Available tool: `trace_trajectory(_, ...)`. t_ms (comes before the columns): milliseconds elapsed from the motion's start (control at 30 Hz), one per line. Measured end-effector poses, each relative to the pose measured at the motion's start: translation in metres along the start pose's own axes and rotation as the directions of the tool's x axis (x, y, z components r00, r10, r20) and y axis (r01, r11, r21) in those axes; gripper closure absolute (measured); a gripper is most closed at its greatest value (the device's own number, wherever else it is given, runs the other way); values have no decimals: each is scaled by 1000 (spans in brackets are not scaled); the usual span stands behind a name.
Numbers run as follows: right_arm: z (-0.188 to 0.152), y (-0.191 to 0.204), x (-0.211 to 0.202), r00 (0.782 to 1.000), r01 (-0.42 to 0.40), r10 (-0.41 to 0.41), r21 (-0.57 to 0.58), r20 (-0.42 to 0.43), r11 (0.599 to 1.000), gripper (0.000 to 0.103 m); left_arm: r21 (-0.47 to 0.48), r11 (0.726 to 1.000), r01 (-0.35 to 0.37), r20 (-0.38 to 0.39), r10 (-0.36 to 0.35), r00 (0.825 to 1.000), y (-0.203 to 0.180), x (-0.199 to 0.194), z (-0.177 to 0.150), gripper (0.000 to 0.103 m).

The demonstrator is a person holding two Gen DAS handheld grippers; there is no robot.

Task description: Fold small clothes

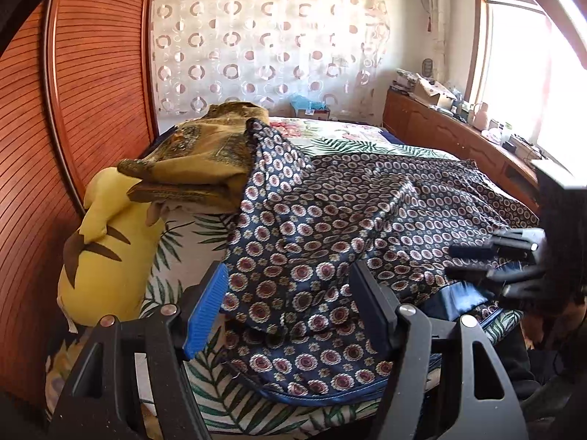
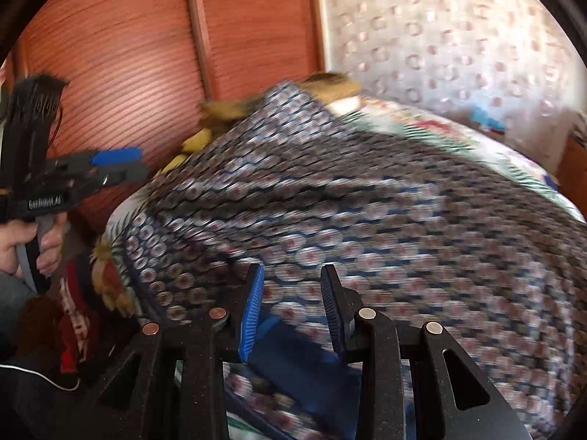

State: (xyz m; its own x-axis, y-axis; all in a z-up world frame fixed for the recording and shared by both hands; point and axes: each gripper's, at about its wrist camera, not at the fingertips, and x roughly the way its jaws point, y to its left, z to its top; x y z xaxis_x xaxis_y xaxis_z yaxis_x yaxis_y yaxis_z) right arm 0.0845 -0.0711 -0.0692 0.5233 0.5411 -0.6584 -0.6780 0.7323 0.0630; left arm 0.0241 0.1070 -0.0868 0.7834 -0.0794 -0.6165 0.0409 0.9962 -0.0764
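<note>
Left tongs (image 1: 293, 308) gape wide over the patterned garment (image 1: 330, 220), gripping nothing; right tongs (image 2: 293, 308) stand narrower, seemingly empty through the blur.

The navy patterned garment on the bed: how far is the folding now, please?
Done: little; the navy patterned garment lies spread and rumpled on the bed, one part draped over the brown folded cloth. In hand: nothing is gripped; the left tongs stand open over its near edge, the right tongs open above it. Left: grasping, smoothing and all folds.
</note>
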Motion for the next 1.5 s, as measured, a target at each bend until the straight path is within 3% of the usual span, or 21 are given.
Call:
trace_trajectory(167, 3, 18, 40, 998, -25, 22, -55, -56, 998, 70, -22, 1000, -4, -2, 4, 1000, 8, 0, -3, 34)
trace_trajectory(333, 3, 28, 60, 997, 14, -22, -97, -80, 995, 72, -31, 999, -9, 2, 9, 1000, 12, -2, -3, 34)
trace_trajectory(400, 2, 32, 61, 996, 8, -18, -109, -89, 994, 93, -37, 999, -10, 3, 10, 1000, 13, -2, -3, 34)
trace_trajectory(467, -2, 33, 54, 996, -12, 2, -108, -91, 994, 99, -43, 999, -13, 2, 13, 1000, 14, -1, -2, 34)
trace_trajectory(633, -8, 35, 39, 993, -86, 78, -84, -87, 993, 100, -44, 999, -16, 5, 16, 1000, 13, 0, -2, 34)
trace_trajectory(800, -11, 36, 29, 994, -87, 81, -85, -73, 993, 100, -47, 999, -27, -3, 27, 1000, 16, 6, -1, 34)
trace_trajectory(833, -10, 35, 29, 995, -82, 77, -79, -70, 993, 98, -49, 998, -31, -8, 30, 1000, 17, 8, 0, 34)
trace_trajectory(900, -7, 32, 27, 996, -63, 58, -77, -61, 995, 84, -52, 998, -32, -25, 31, 999, 20, 16, 2, 34)
trace_trajectory(1200, -7, 16, -9, 1000, -1, 1, -30, 17, 1000, 63, -73, 995, -61, -114, 53, 992, 29, 43, -9, 34)
trace_trajectory(1433, -12, 6, -38, 999, 26, -26, -5, 44, 1000, 56, -110, 992, -55, -146, 39, 989, 37, 47, -22, 35)
trace_trajectory(1500, -13, 2, -47, 998, 30, -30, -1, 50, 1000, 55, -114, 992, -45, -151, 27, 988, 38, 47, -24, 42)
